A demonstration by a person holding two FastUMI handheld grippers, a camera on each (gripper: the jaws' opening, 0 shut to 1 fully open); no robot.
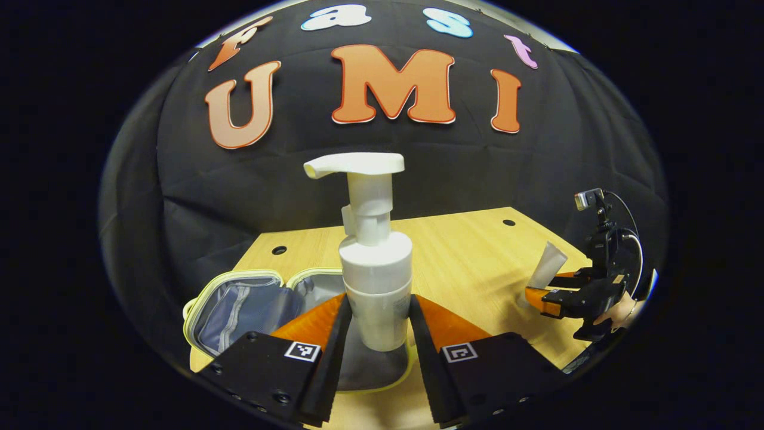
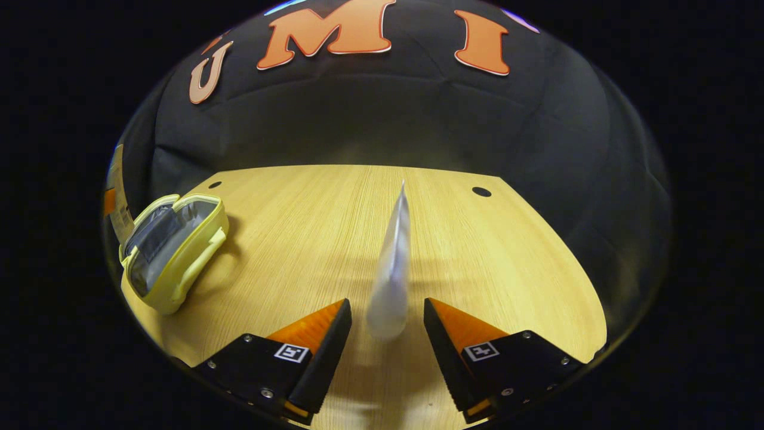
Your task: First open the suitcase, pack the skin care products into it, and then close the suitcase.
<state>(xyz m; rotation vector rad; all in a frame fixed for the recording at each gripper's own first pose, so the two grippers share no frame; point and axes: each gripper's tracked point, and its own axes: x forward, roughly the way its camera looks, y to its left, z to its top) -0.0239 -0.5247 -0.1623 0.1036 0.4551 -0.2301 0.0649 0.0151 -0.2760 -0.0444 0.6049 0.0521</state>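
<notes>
Two hand-held grippers are in use. In the left gripper view, the left hand-held gripper [image 1: 378,316] has both fingers pressed against the lower body of a white pump bottle [image 1: 374,257], which stands upright between them, its spout pointing left. Directly behind and below the bottle lies the open suitcase [image 1: 239,304], pale yellow with a grey lining, at the near left edge of the desk [image 1: 465,251]. The right hand-held gripper [image 1: 546,292] appears at the far right of this view, level with the desk's right edge, with a pale tube [image 1: 548,266] between its fingers. In the right gripper view, the right hand-held gripper [image 2: 387,322] is partly open; the tube [image 2: 393,269] stands tilted between the fingers, with gaps on both sides. The suitcase [image 2: 173,251] lies well apart, far left, with bare desk [image 2: 298,239] between.
</notes>
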